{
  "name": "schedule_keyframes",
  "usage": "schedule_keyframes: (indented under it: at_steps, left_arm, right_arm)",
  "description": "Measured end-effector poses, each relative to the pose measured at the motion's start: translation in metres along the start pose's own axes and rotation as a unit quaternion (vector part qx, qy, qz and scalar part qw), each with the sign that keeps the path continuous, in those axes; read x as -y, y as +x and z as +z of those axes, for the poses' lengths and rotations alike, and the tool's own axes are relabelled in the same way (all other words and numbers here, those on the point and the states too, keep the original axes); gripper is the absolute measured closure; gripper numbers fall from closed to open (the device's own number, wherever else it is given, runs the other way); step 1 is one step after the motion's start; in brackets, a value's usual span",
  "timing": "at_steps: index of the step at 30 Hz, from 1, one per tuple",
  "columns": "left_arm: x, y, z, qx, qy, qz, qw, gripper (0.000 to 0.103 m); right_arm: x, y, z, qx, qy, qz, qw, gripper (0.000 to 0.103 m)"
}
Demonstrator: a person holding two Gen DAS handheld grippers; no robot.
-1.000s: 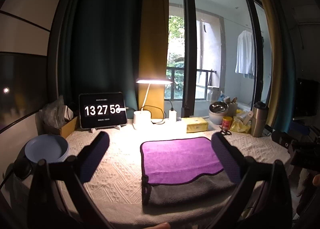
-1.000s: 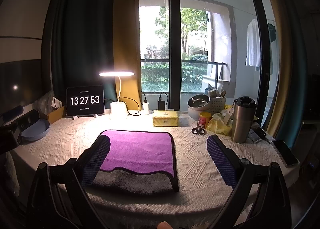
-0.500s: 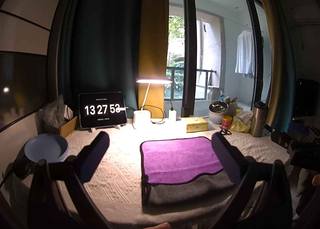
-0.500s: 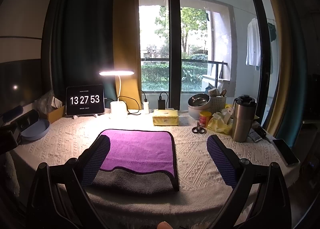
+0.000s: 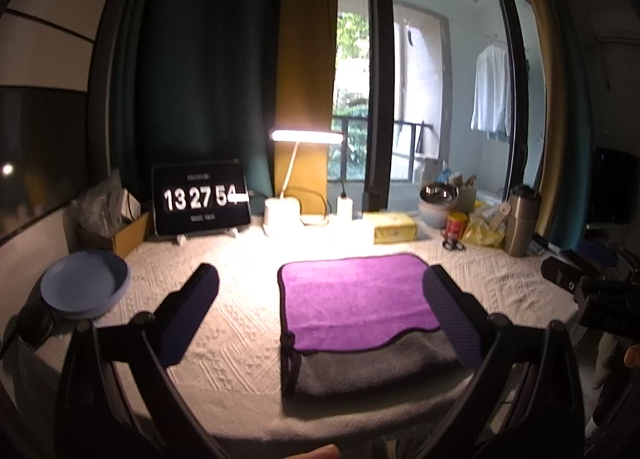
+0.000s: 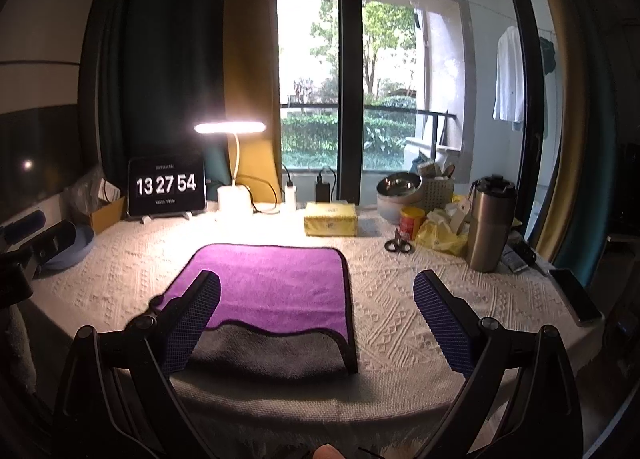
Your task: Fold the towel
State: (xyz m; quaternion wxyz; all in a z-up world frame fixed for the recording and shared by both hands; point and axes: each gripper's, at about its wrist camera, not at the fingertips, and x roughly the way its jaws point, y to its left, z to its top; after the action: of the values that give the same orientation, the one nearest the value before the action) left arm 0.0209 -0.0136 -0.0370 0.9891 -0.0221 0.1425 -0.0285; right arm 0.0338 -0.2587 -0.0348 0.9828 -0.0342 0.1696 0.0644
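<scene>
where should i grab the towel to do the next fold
Judging by how it lies, take the towel at its two near corners, where the grey layer sticks out past the purple flap at the table's front edge. Come in low from the near side, left gripper and right gripper open, one per corner.

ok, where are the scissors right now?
In the right wrist view the scissors lie on the tablecloth, back right, just in front of the red can and beyond the towel's far right corner.

towel: 1 | clock: 1 | lamp: 1 | scissors: 1 | tumbler: 1
</scene>
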Motion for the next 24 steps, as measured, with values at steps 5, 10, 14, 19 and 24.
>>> schedule_keyframes:
  at_steps: [5, 10, 14, 19, 24]
  left_arm:
    - [0.000, 0.026, -0.012, -0.038, 0.000, -0.007, 0.9992, 0.000]
    - [-0.004, 0.056, -0.029, -0.080, -0.005, -0.014, 0.9967, 0.001]
    - [-0.008, 0.077, -0.040, -0.105, -0.008, -0.016, 0.9943, 0.001]
    - [-0.014, 0.104, -0.055, -0.135, -0.010, -0.019, 0.9906, 0.005]
    - [-0.016, 0.126, -0.073, -0.178, -0.005, -0.021, 0.9838, 0.024]
  right_arm:
    - [0.006, 0.021, -0.015, -0.031, 0.002, 0.003, 1.000, 0.013]
    - [0.010, 0.046, -0.029, -0.068, 0.004, 0.012, 0.998, 0.022]
    - [0.012, 0.066, -0.039, -0.090, 0.002, 0.019, 0.996, 0.029]
    - [0.018, 0.091, -0.050, -0.115, 0.005, 0.025, 0.993, 0.036]
    - [0.023, 0.108, -0.058, -0.133, 0.006, 0.031, 0.991, 0.044]
